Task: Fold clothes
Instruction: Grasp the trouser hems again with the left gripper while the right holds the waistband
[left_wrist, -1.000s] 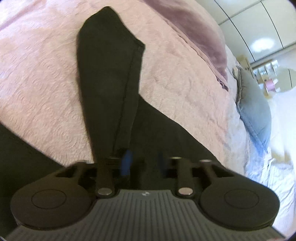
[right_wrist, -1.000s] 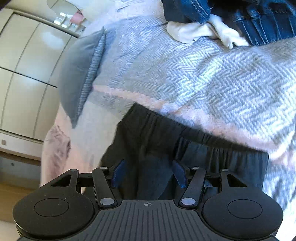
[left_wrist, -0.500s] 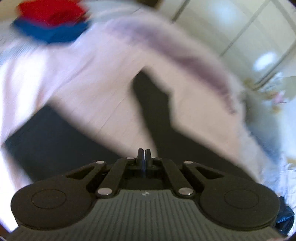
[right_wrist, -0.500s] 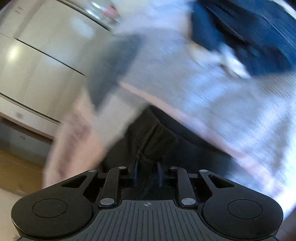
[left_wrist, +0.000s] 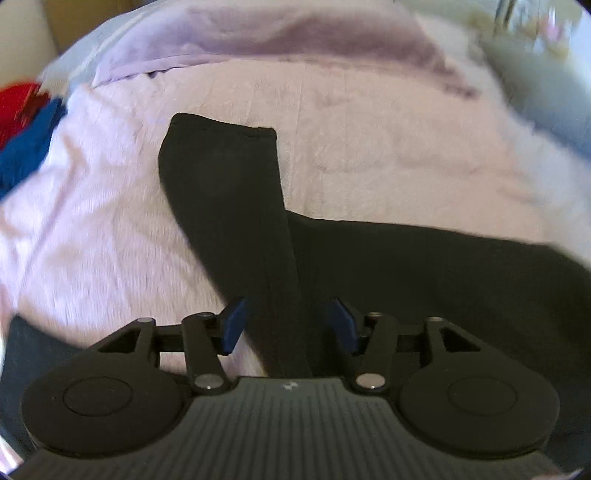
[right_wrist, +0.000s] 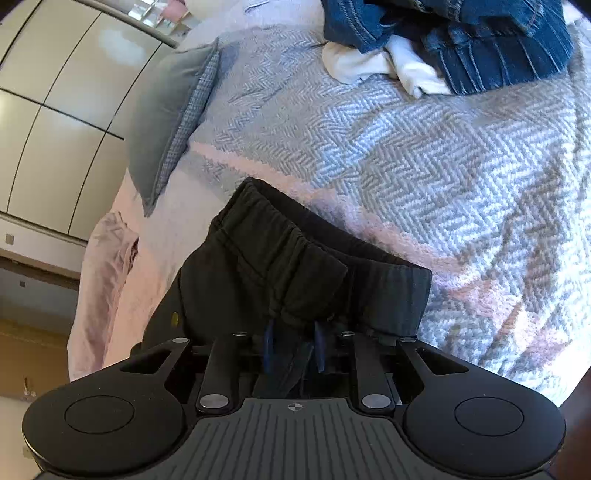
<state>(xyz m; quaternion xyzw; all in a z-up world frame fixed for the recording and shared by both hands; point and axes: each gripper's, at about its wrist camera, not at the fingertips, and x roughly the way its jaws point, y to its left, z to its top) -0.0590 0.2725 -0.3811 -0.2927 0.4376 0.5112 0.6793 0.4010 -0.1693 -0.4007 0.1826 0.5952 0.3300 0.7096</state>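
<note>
**Black trousers on bed, waistband gripped, leg released**

Left wrist view
- Left gripper: seen from behind, pointed steeply down at the bed. Its jaws have just been opening and are spread apart; the blue pads are clear of the cloth on either side.
- Trousers: black, laid on the pink bedspread. One leg is folded over and runs from between the jaws up to a straight hemmed end near the middle of the picture. The rest of the garment is spread to the right beneath it. The leg lies between the pads but is not pressed by them.
- Lilac sheet: bunched along the far edge of the bedspread.
- Red and blue cloth: at the left edge, blurred; kind cannot be told.

Right wrist view
- Right gripper: its jaws are closed narrowly on a bunch of black cloth just below the gathered waistband. The waistband is lifted and doubled over towards the camera.
- Grey herringbone blanket: spread beyond the waistband, with pink bedspread showing at its edge.
- Grey pillow: on edge at the left of the blanket.
- Denim and a white garment: heaped together at the far end of the bed, well apart from the trousers.
- Wardrobe doors: pale panels at the left.
</note>
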